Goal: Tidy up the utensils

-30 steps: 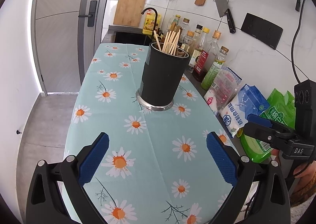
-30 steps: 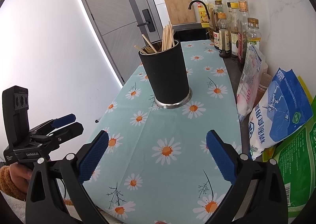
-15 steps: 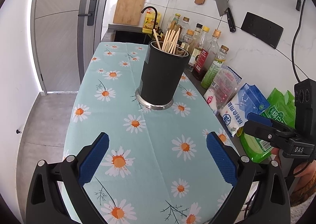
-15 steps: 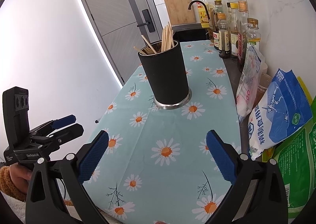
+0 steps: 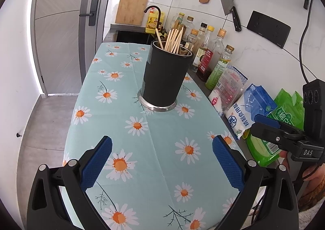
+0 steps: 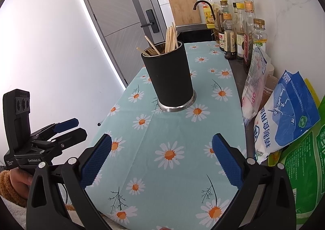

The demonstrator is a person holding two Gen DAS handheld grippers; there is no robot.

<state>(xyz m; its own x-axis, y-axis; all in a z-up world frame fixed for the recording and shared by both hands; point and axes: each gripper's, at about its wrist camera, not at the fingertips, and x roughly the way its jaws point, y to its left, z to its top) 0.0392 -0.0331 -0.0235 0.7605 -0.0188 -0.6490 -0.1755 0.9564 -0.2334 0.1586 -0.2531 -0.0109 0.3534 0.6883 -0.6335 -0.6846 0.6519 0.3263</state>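
Note:
A black utensil holder [image 5: 165, 80] with a steel base stands upright mid-table on the daisy tablecloth [image 5: 154, 148]; it also shows in the right wrist view [image 6: 171, 76]. Several wooden chopsticks [image 5: 172, 40] stick out of it, also seen in the right wrist view [image 6: 169, 40]. My left gripper [image 5: 161, 163] is open and empty, low over the near end of the table. My right gripper [image 6: 161, 162] is open and empty beside it. Each gripper shows in the other's view: the right one [image 5: 272, 126] and the left one [image 6: 67, 128].
Oil and sauce bottles [image 5: 209, 55] line the wall on the right. Bags of salt [image 5: 246, 108] and green packets [image 5: 284, 120] lie along the right table edge. A sink and cutting board [image 5: 132, 9] are at the far end. The left table edge drops to the floor.
Both grippers have shifted very slightly; the holder and chopsticks have not moved. Both grippers stay open and empty.

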